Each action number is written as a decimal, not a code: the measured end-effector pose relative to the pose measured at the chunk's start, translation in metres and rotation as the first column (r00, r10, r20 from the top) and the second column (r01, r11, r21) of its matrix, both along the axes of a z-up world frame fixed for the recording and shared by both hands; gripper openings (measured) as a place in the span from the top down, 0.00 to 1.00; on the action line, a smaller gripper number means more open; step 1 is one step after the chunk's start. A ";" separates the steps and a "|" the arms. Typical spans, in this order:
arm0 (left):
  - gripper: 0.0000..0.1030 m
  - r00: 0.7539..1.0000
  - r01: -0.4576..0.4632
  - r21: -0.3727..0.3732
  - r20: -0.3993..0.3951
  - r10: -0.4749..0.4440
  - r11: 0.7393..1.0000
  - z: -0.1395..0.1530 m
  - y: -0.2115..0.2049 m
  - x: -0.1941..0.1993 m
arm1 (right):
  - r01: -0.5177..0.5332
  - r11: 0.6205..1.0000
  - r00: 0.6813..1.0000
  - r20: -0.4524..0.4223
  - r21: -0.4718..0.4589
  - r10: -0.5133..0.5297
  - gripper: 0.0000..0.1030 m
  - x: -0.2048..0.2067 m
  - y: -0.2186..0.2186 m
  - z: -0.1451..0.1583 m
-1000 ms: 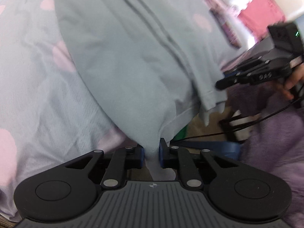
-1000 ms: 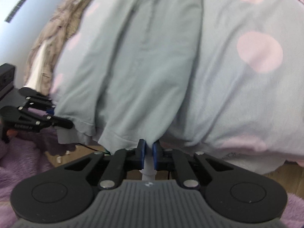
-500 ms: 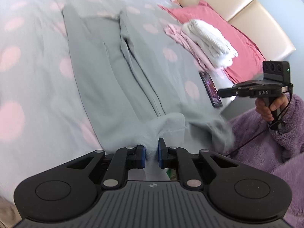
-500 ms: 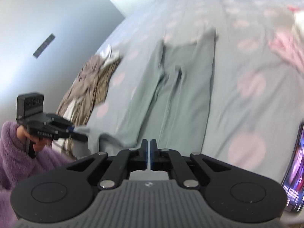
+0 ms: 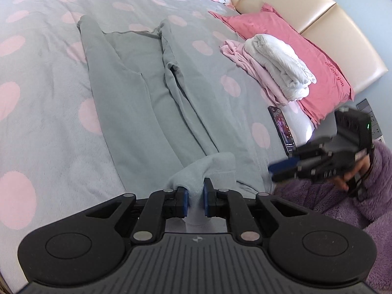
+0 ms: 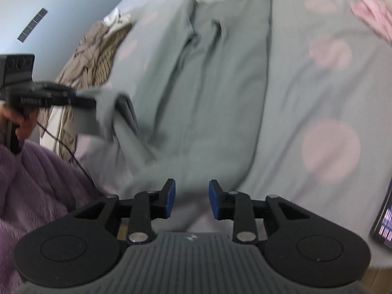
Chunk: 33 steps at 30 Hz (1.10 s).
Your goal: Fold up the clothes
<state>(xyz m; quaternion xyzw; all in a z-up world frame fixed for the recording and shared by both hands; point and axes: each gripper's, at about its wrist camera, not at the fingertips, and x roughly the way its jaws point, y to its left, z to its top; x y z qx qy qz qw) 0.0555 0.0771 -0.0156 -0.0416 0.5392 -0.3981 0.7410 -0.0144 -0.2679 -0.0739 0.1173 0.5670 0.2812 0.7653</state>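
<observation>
Since a second ago: both grippers have come back off the bed edge, and the grey trousers [image 5: 137, 90], then hanging close before both cameras, lie stretched out on the spotted bedcover [image 5: 44, 112]. Left gripper [image 5: 195, 197]: nearly closed, pads pinching a bunched hem end of the trousers at the near edge. Right gripper [image 6: 191, 199]: jaws have just been opening, now standing partly apart with nothing pressed between them; cloth lies beyond the fingertips, not in them. Key relation: the trousers' long axis runs near to far, waistband at the far end, hems at the near edge by my fingers; my left holds one hem, my right is free beside the other leg's near end, so I judge the right needs a fresh hold before the hems go toward the waistband. Bystanders: folded white and pink laundry [image 5: 276, 66] on a pink pillow [image 5: 316, 56] far right, a phone [image 5: 281, 129] near right, a brown striped heap [image 6: 93, 56] far left. Hard to make out: the right view is blurred; the second hem's exact edge is hidden below my right fingers; I cannot tell how many layers my left has pinched.
</observation>
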 end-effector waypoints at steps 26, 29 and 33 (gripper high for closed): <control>0.91 0.999 -0.037 0.042 0.034 0.036 0.998 -0.004 0.001 -0.015 | 0.311 0.923 0.934 -0.252 0.225 -0.253 0.92 -0.042 -0.003 -0.055; 0.91 0.999 -0.037 0.043 0.034 0.035 0.998 -0.003 0.003 -0.019 | 0.334 0.892 0.936 -0.218 0.306 -0.276 0.92 -0.047 -0.019 -0.031; 0.91 0.999 -0.038 0.028 0.033 0.037 0.999 0.000 0.007 -0.024 | 0.362 0.842 0.932 -0.158 0.399 -0.326 0.92 -0.043 -0.042 0.000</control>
